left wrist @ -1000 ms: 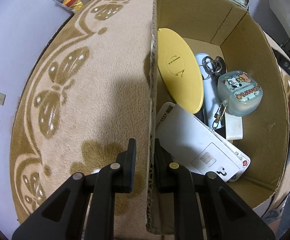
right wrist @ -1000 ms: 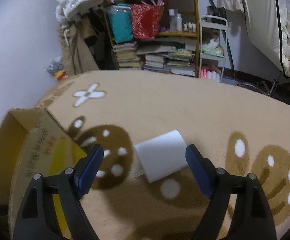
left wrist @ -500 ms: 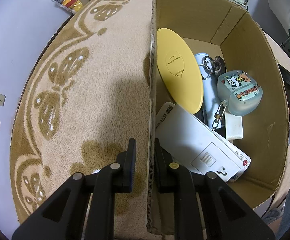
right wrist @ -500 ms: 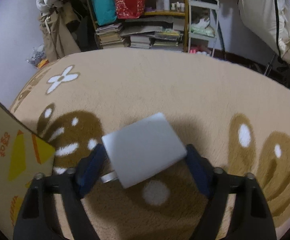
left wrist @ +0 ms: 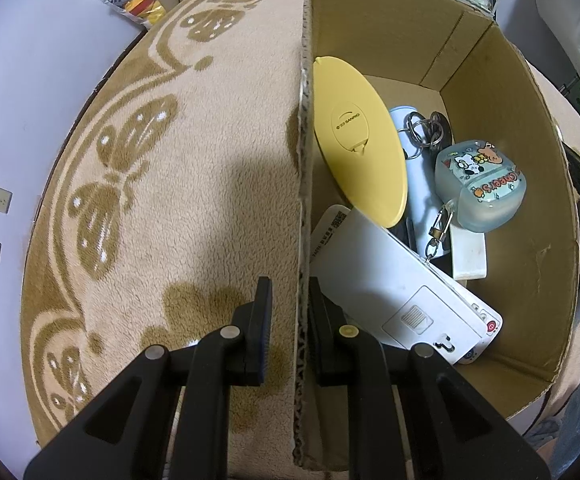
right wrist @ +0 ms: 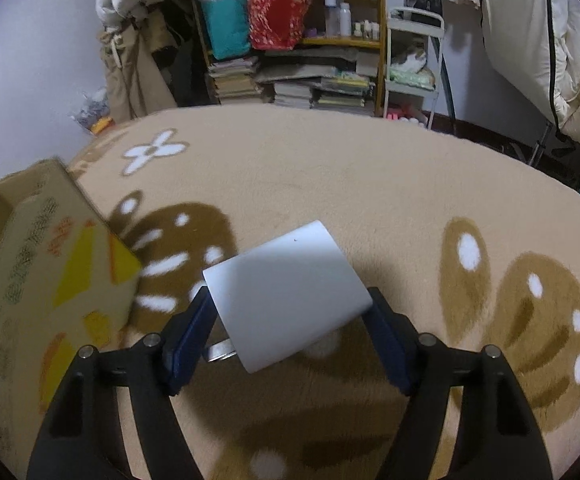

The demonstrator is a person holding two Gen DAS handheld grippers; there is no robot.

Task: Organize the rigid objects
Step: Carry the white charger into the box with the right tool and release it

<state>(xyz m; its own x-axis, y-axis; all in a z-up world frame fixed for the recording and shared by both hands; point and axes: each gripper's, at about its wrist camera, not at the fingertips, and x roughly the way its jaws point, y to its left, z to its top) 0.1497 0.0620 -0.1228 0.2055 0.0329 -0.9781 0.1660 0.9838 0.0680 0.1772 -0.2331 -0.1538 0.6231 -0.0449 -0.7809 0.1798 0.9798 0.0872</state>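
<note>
Cluttered home room: patterned carpet [right wrist: 329,168], bookshelf [right wrist: 301,40] of stacked books [right wrist: 234,80].

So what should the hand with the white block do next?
Probably carry it left, over to the open cardboard box. The right gripper has its jaws closed on the white rectangular plastic block, lifted off the beige carpet, and the left gripper is pinching the box wall, likely steadying it.
</note>
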